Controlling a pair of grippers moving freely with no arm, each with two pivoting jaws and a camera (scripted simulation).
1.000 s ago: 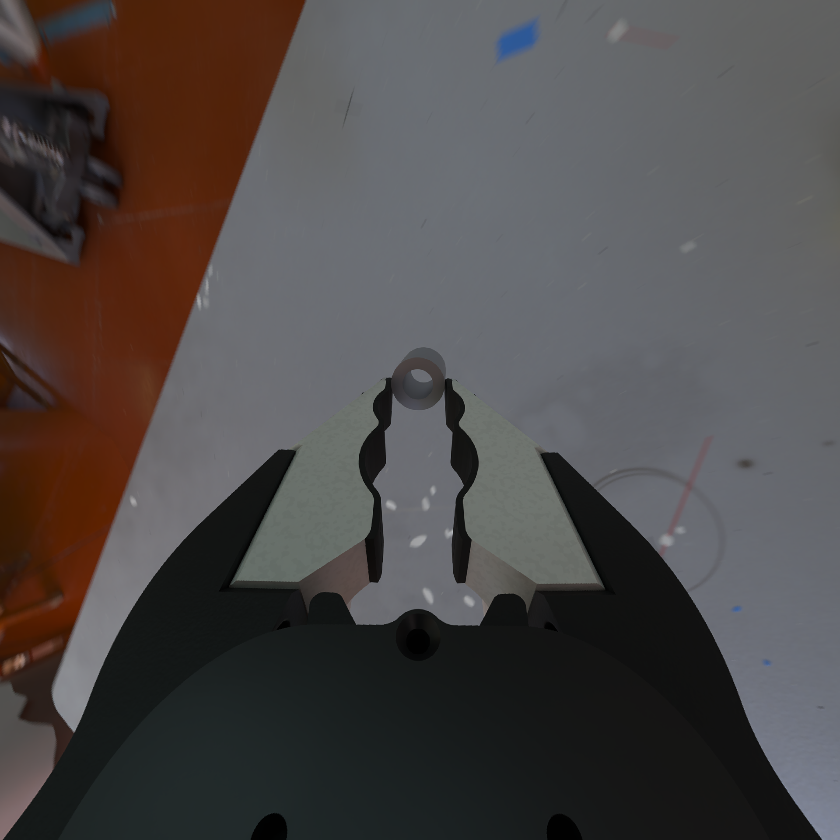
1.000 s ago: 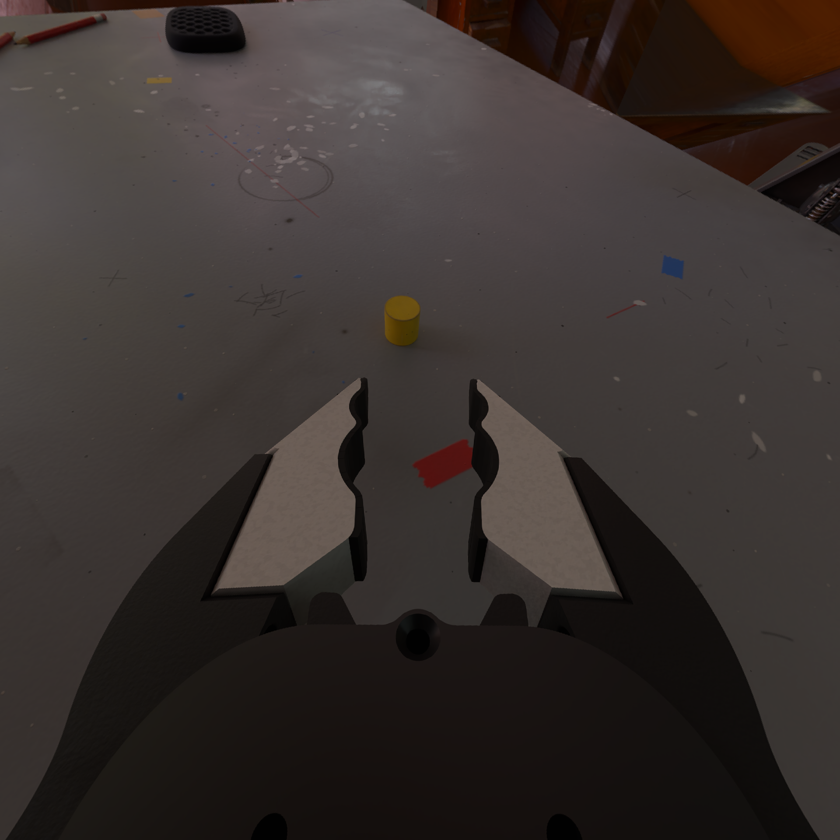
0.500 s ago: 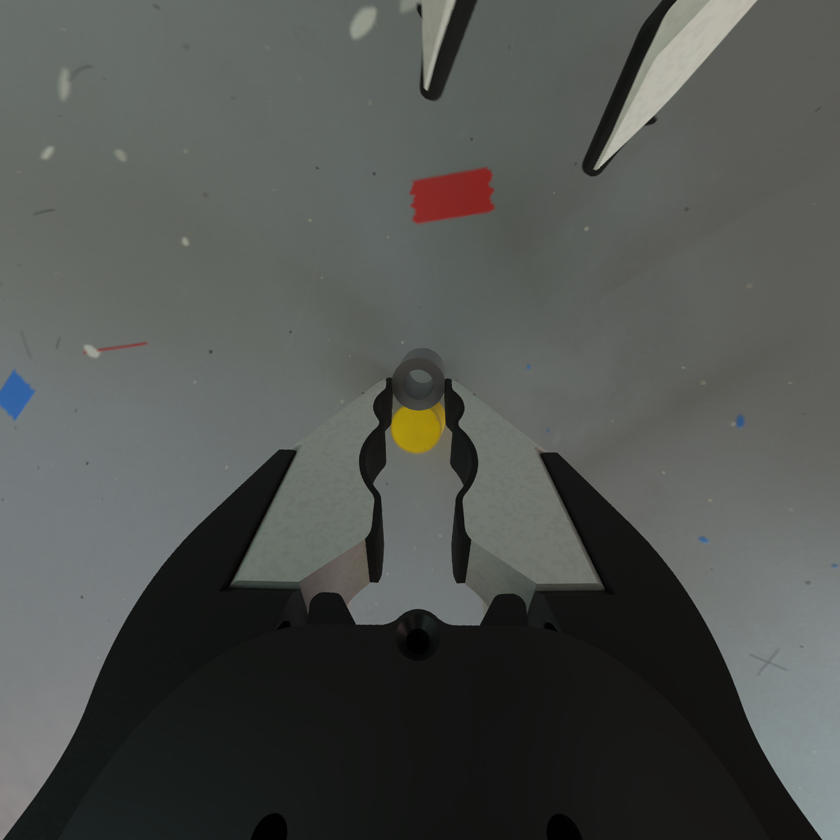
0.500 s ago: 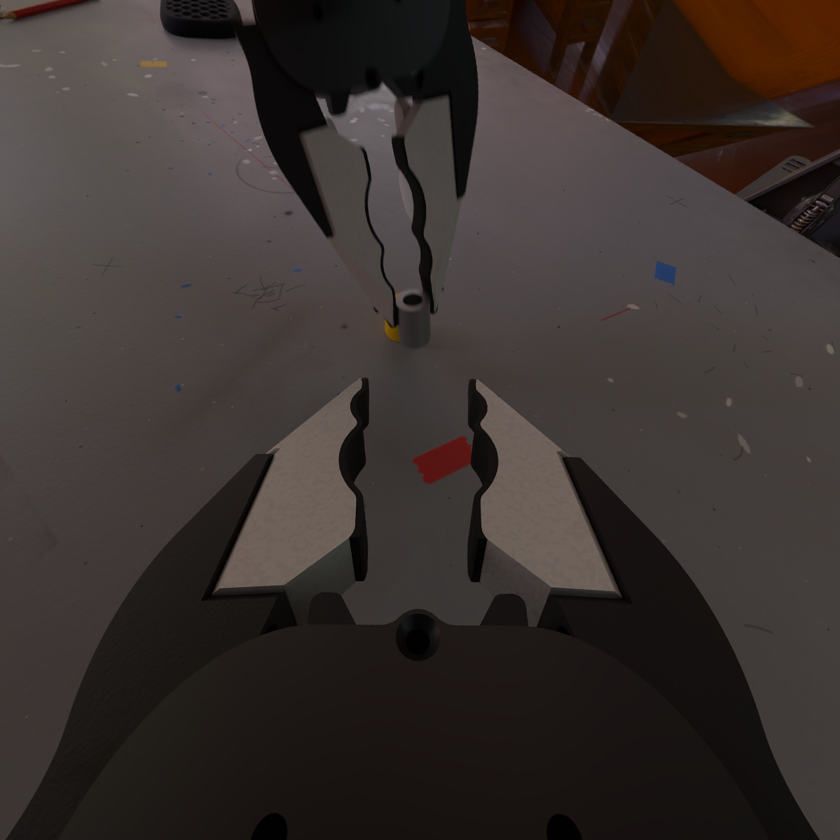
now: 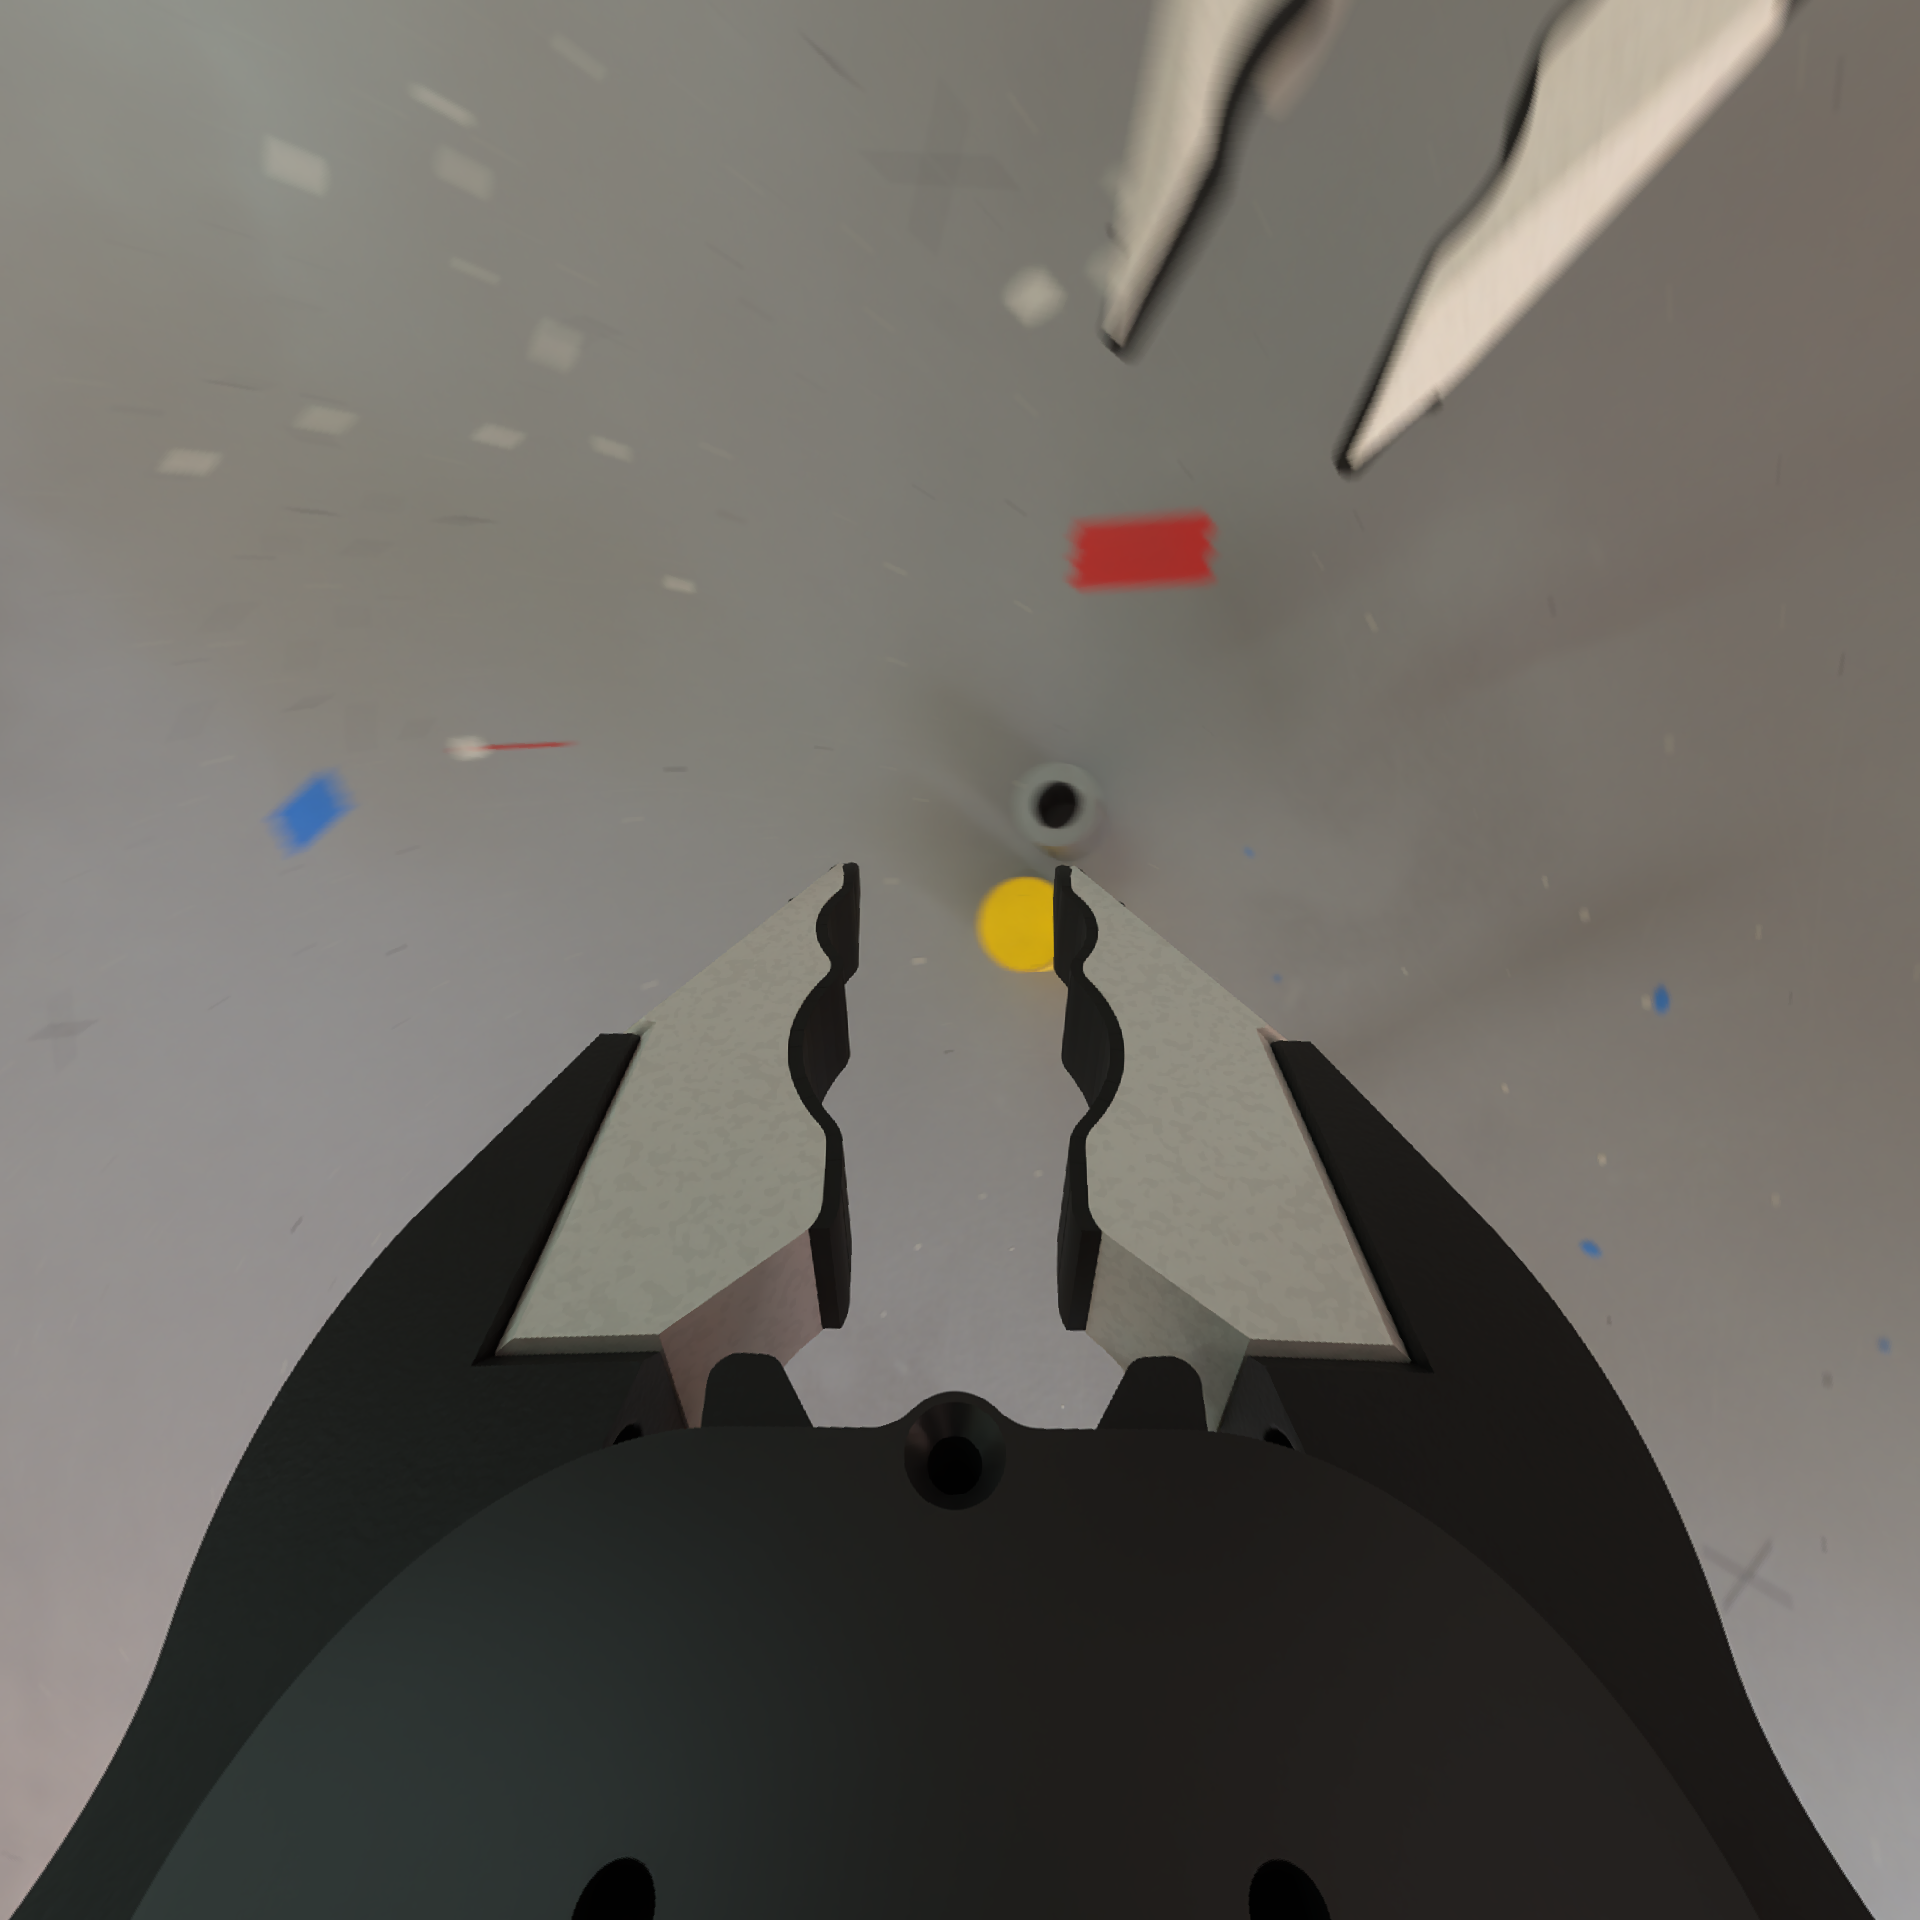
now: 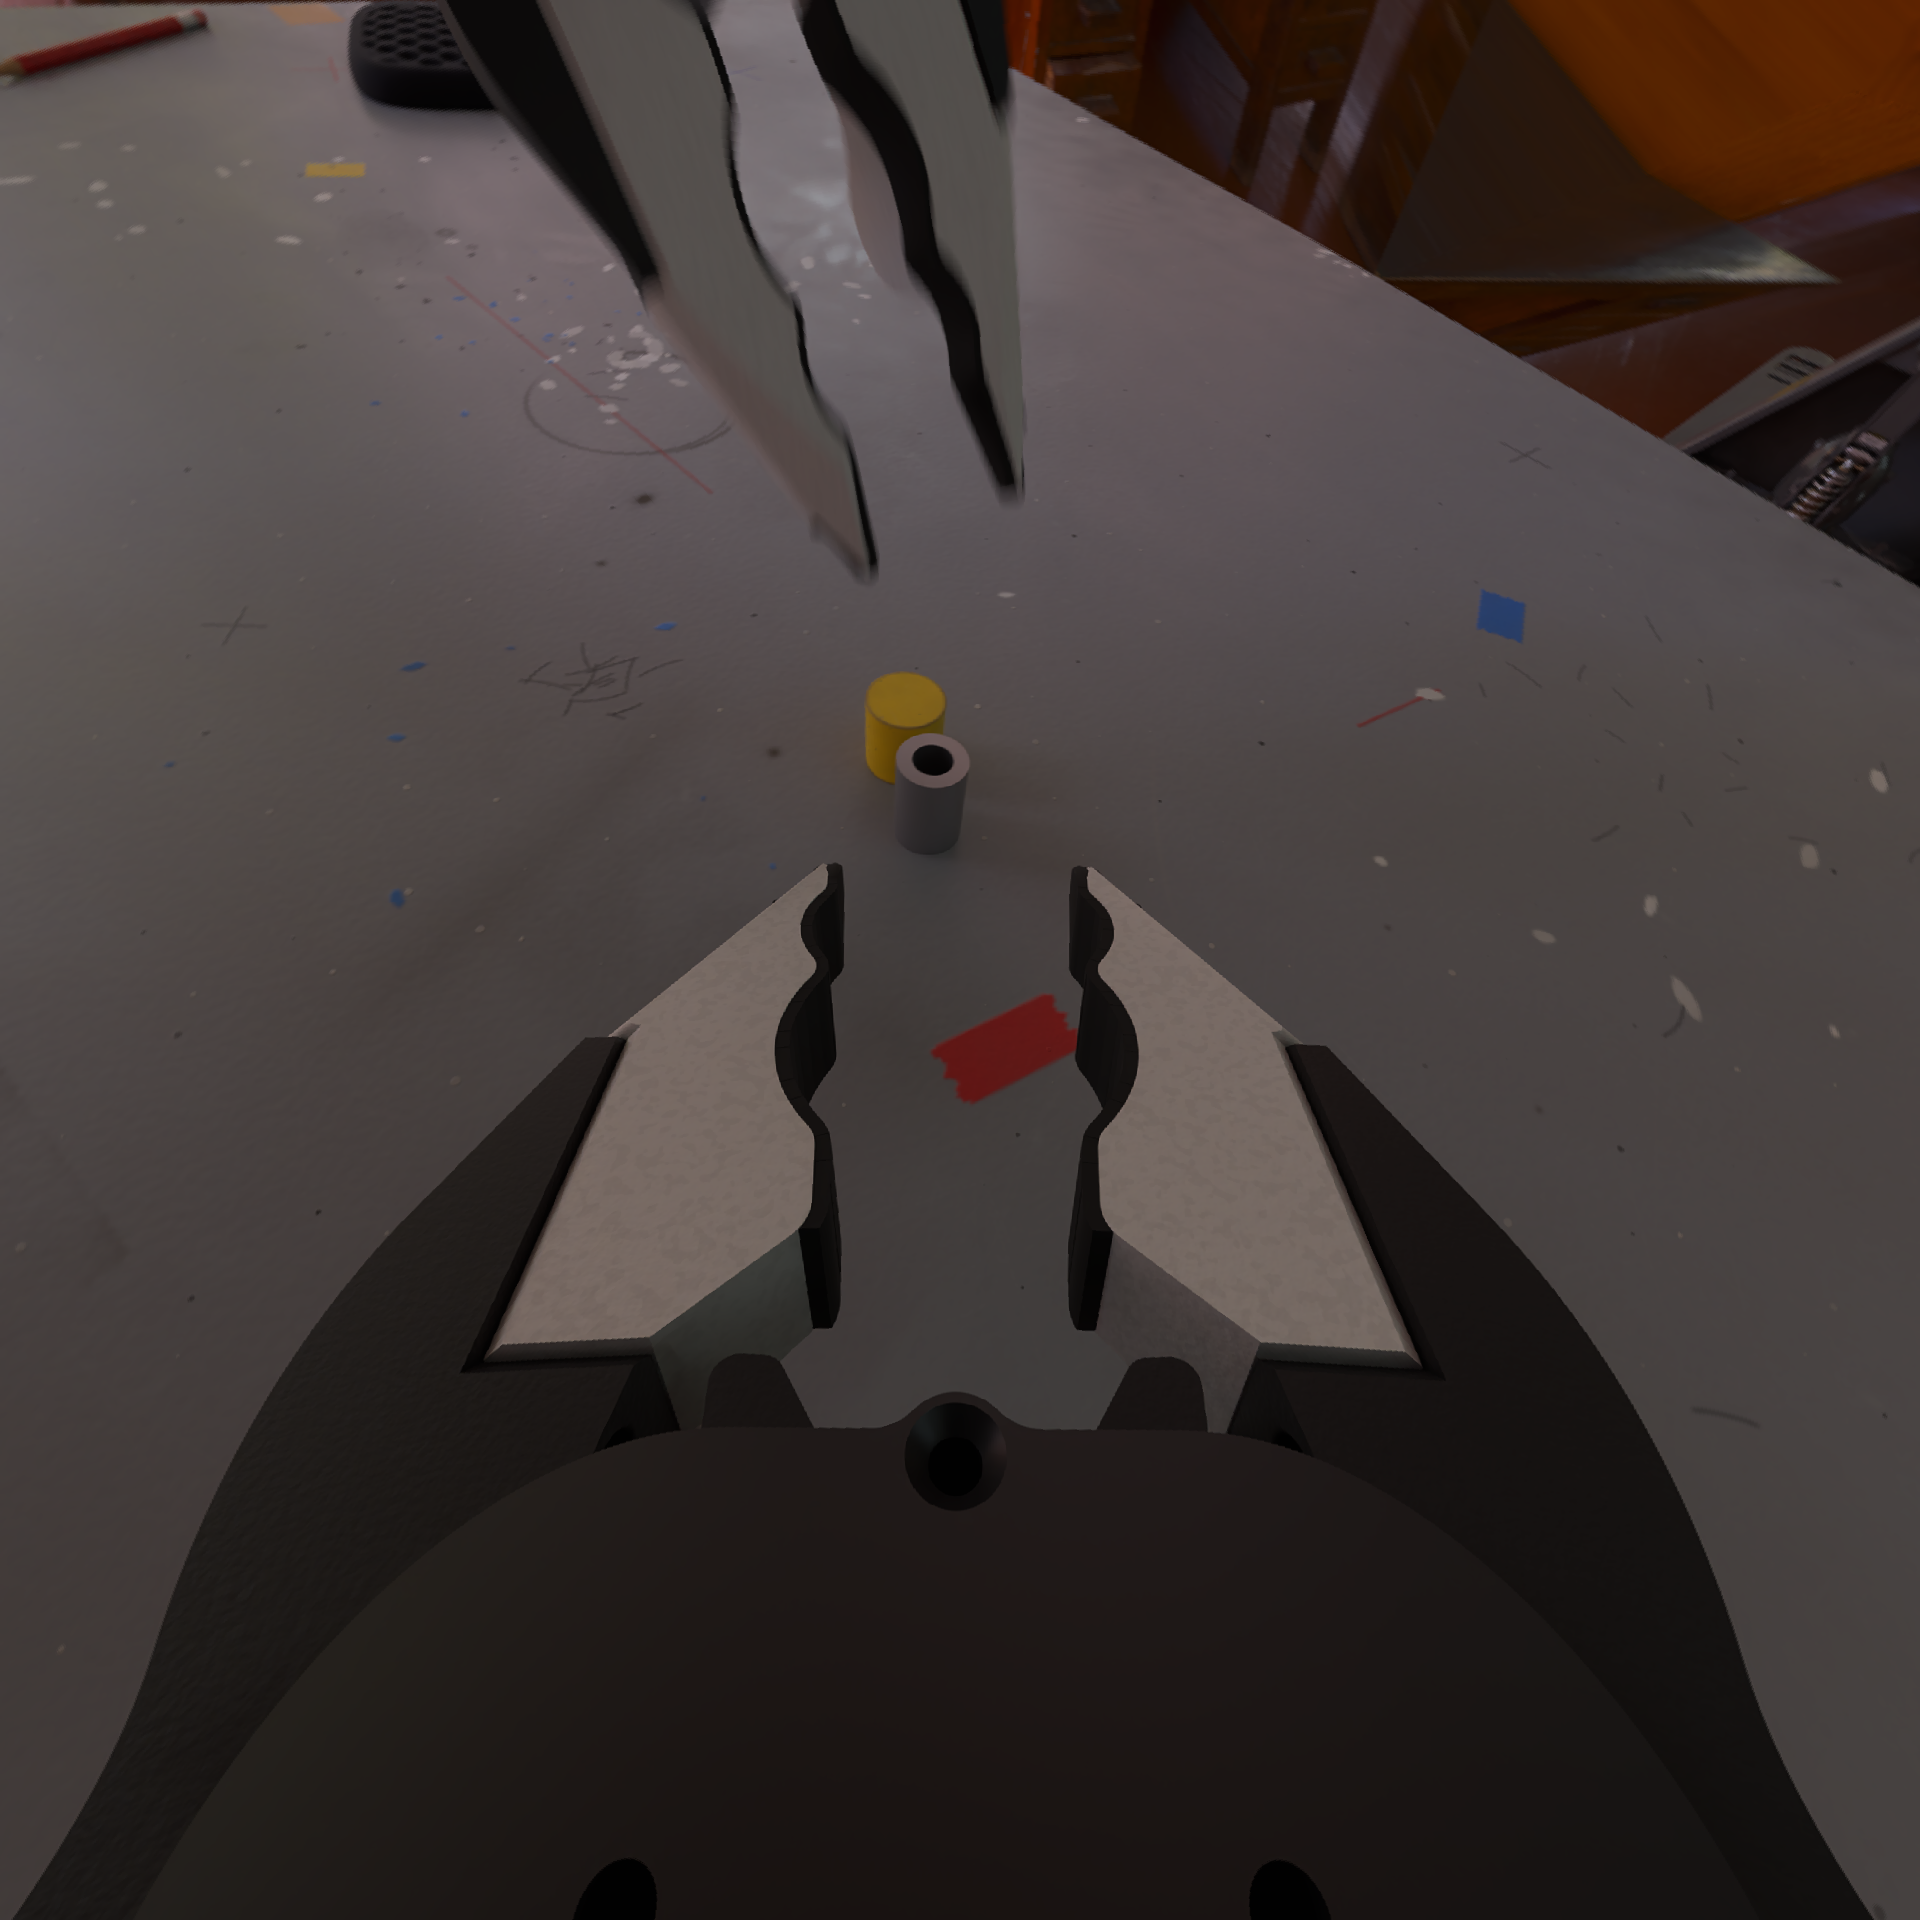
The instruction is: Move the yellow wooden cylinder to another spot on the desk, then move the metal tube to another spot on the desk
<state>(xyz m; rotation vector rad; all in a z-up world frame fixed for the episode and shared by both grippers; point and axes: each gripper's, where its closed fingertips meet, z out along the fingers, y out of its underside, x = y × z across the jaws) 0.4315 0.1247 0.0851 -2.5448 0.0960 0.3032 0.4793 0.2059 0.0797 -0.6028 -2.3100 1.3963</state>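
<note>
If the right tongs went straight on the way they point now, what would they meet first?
Probably the metal tube, standing just ahead of the open right tongs and slightly left of centre; the yellow cylinder is right behind it.

Dim, even light; soft shadows pool round the metal tube (image 5: 1057, 805); distant jaws motion-blurred; wide-angle edge stretch.

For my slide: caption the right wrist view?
Tube and cylinder stand together; both grippers open, empty.

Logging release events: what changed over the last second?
The left gripper carried the tube in beside the cylinder, let go, opened and lifted clear. The tube stands upright on the desk. The cylinder and the open right gripper stayed put.
</note>
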